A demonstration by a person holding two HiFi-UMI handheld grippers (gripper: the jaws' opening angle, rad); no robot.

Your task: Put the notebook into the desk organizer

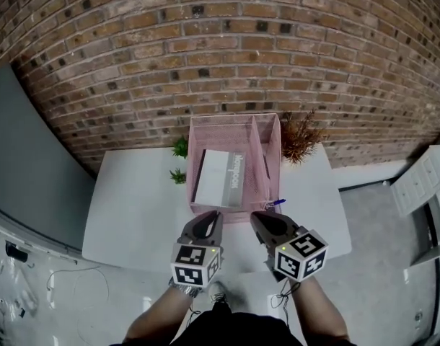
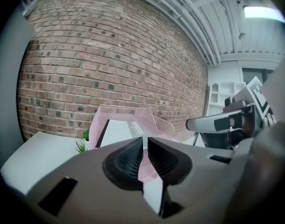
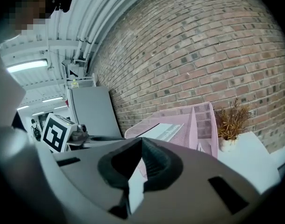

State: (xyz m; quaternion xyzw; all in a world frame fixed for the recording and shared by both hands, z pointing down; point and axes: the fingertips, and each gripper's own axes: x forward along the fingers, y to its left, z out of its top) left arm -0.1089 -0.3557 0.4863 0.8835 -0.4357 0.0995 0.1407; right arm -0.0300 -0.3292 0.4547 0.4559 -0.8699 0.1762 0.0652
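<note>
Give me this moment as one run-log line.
notebook: inside desk organizer, wide compartment | left gripper: open a slit, empty | right gripper: shut, empty

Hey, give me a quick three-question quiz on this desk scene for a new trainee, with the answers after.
1. True or false: the notebook sits in the pink organizer, in its wider compartment.
2. What stands to the organizer's right in the head view? A: green sprigs. B: a brown plant. C: a mug.
3. What does the right claw hold?
Key: 1 true. 2 B. 3 nothing; it is shut and empty.
</note>
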